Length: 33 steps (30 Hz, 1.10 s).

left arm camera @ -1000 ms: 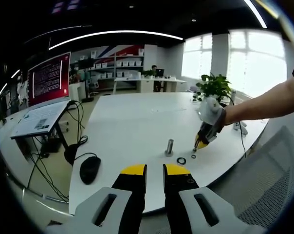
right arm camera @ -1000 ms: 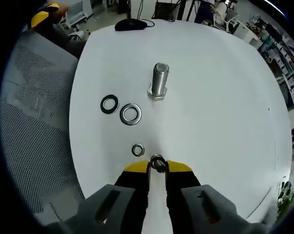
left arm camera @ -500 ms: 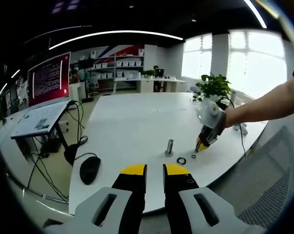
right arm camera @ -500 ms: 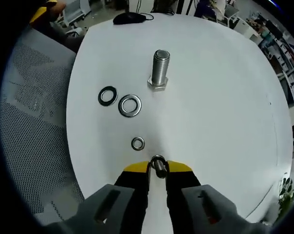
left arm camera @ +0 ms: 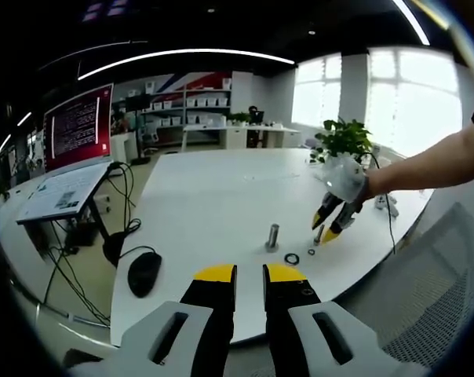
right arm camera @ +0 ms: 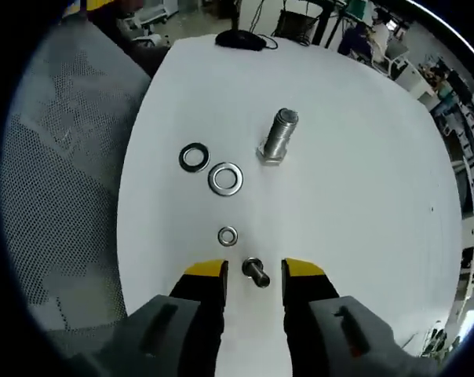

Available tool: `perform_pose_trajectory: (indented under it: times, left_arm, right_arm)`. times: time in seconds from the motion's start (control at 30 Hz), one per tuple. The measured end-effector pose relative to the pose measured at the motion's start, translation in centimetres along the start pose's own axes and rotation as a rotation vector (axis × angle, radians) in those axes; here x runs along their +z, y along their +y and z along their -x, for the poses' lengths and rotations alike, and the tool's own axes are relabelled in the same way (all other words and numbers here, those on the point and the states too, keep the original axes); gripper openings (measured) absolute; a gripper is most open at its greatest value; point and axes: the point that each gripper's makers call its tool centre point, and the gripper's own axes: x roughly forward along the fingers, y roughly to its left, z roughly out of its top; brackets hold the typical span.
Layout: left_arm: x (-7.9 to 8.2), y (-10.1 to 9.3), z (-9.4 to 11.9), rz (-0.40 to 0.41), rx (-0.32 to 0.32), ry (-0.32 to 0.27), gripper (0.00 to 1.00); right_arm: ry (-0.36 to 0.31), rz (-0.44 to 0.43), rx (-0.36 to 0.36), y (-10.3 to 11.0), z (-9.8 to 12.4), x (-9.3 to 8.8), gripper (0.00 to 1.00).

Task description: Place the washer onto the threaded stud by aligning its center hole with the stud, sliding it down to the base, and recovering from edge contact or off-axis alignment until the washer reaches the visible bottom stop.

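Observation:
The large threaded stud (right arm camera: 278, 135) stands upright on the white table (right arm camera: 362, 196). Near it lie a dark washer (right arm camera: 194, 156), a bright washer (right arm camera: 225, 178) and a small washer (right arm camera: 227, 236). My right gripper (right arm camera: 254, 271) is open, and a small bolt (right arm camera: 255, 272) stands on the table between its jaws, untouched. In the left gripper view, the stud (left arm camera: 273, 236), the dark washer (left arm camera: 292, 258) and the right gripper (left arm camera: 331, 222) sit far ahead. My left gripper (left arm camera: 249, 275) hangs back at the table's near edge, its jaws close together and holding nothing.
A black mouse (left arm camera: 145, 272) with its cable lies at the table's left side. A potted plant (left arm camera: 345, 141) stands at the far right. A mesh chair (right arm camera: 60, 181) stands beside the table edge. A person's arm (left arm camera: 433, 169) holds the right gripper.
My right gripper has opened and let go of the small bolt, which now stands free on the table. The right view has drawn back slightly. The left gripper has not moved.

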Motion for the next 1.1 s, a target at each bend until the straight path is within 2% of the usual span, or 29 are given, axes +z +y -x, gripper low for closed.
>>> perform_pose_trajectory:
  times: [0.1,0.2,0.3,0.5,0.63,0.93,1.1]
  left_arm:
    - [0.0,0.0,0.0,0.000,0.000,0.000,0.11]
    - [0.0,0.0,0.0,-0.001,-0.002,0.000,0.11]
    - [0.0,0.0,0.0,-0.001,-0.002,0.002,0.11]
    - [-0.1,0.0,0.0,0.000,-0.002,0.002,0.11]
    - [0.0,0.0,0.0,0.000,-0.001,0.001,0.11]
    - [-0.1,0.1,0.0,0.002,0.003,0.001,0.11]
    - [-0.1,0.0,0.0,0.000,0.002,0.005,0.11]
  right_arm:
    - [-0.040,0.036,0.038,0.5,0.4,1.3,0.29]
    - [-0.048,0.091,0.122,1.8,0.5,2.3,0.29]
    - [-0.016,0.168,0.144,2.3,0.1,2.4,0.29]
    - [0.055,0.247,0.170,2.6,-1.0,2.3,0.28]
    - [0.101,0.306,0.204,3.0,-1.7,2.0,0.24]
    - [0.165,0.286,0.226,3.0,-3.4,1.1,0.24]
    - [0.173,0.262,0.231,3.2,-3.8,0.9,0.24]
